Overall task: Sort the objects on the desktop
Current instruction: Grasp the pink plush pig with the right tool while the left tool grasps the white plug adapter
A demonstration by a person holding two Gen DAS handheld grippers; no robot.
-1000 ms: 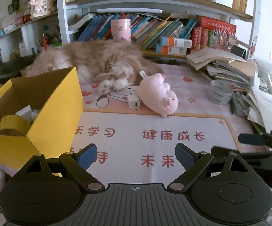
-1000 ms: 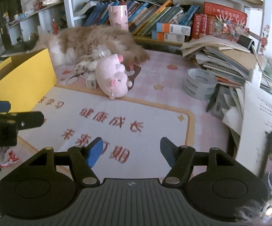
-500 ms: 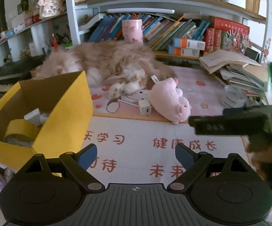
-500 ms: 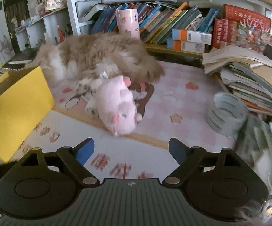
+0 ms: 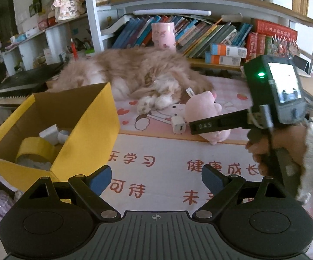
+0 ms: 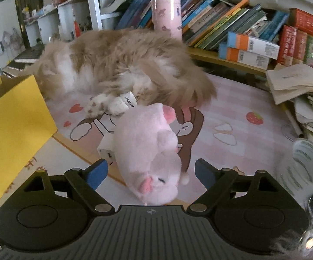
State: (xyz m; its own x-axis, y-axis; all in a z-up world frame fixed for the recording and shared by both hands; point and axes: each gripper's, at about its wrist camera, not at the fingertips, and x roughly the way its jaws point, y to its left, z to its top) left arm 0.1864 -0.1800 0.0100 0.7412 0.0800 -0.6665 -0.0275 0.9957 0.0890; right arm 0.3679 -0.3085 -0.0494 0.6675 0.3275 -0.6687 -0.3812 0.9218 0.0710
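A pink plush pig (image 6: 147, 151) lies on the desk mat, its head between the open jaws of my right gripper (image 6: 151, 171); the blue pads do not touch it. A white charger plug (image 6: 105, 149) lies against its left side. In the left wrist view the pig (image 5: 204, 112) and plug (image 5: 179, 126) lie mid-desk, with the right gripper's finger (image 5: 217, 124) over the pig. My left gripper (image 5: 156, 178) is open and empty above the mat. An open yellow box (image 5: 54, 130) at left holds a yellow tape roll (image 5: 35, 149) and white items.
A fluffy cat (image 6: 117, 65) sleeps just behind the pig. A clear tape roll (image 6: 306, 164) sits at right beside stacked books and papers (image 6: 304, 93). A bookshelf (image 5: 199, 36) with a pink cup (image 5: 163, 35) runs along the back.
My right gripper has moved forward and left to the pink pig, which now lies between its open jaws. My left gripper has drawn back slightly, still open.
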